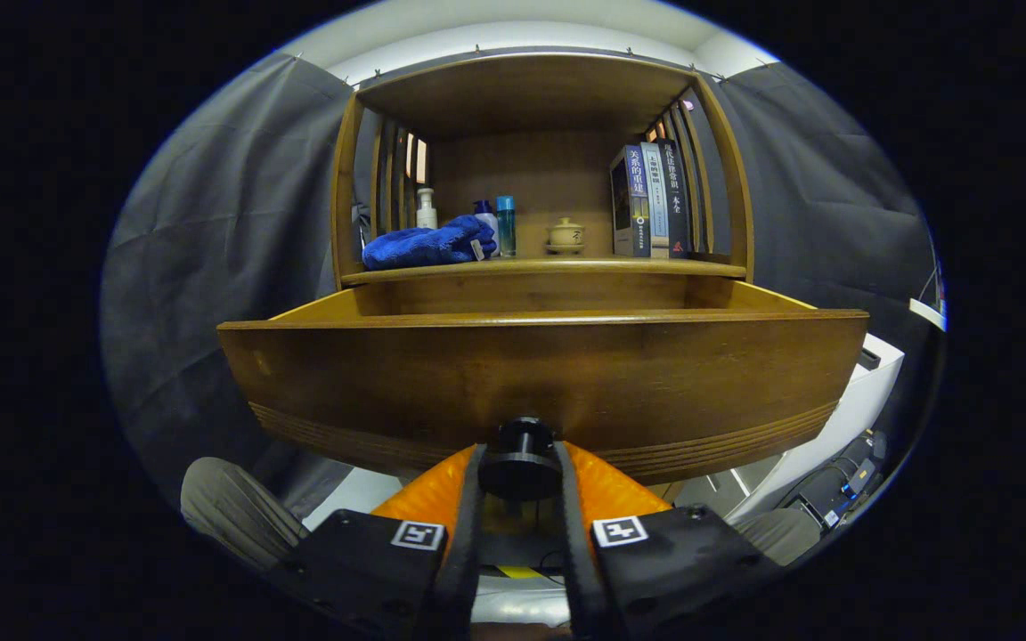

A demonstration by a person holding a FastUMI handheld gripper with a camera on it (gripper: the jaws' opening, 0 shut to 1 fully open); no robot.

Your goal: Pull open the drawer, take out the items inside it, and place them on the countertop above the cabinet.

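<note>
Since the dark round knob [520, 461] is clamped from both sides between the two fingers of the gripper [520, 476], the wide brown wooden drawer [540, 378] is taken to be under pull; it stands out from the cabinet, its side walls running back to the front edge of the wooden countertop [544, 266]. The fingers are closed to a narrow gap, set by the knob's width. The drawer is judged stiff and fairly heavy, likely to slide on a straight draw by the knob, and the knob is judged hard and smooth, so a firm squeeze on its neck is advised. The drawer's inside is hidden behind its tall front, so its contents cannot be told.

On the countertop, under an arched wooden shelf frame, a crumpled blue cloth [428, 245], a white pump bottle [426, 208], a slim blue bottle [506, 226], a small pale lidded pot [565, 236] and upright books [651, 201] are seen. Free room lies between the pot and the cloth.
</note>
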